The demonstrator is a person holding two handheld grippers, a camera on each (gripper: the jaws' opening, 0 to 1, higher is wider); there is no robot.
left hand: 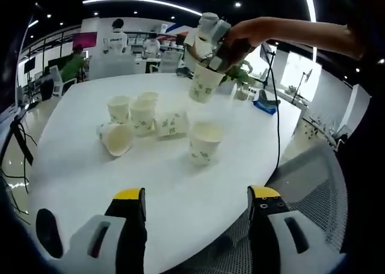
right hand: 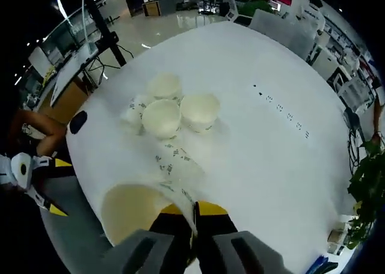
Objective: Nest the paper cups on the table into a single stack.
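Right tool pinching a cup by the rim, held over the lone upright cup.

Right tool point(right hand: 194, 226) is pressed together on the rim wall of one cup point(right hand: 135, 211); seen from the left gripper view, that held cup hangs in the air above a single upright cup point(left hand: 205, 142) near the worktop point(left hand: 78, 172) edge. Left tool point(left hand: 197, 217) is spread, nothing between its jaws, low at the near edge. The other cups point(left hand: 141, 118) are clustered further in, some upright, one tipped on its side point(left hand: 117, 137). Handling, as judged: very light, thin paper wall, easily crushed or ovalised, so a light pinch at the stiffer rolled rim is best; a tilted drop is likely to jam the nest. Cups are white with a small green printed pattern, tapered, cream inside.
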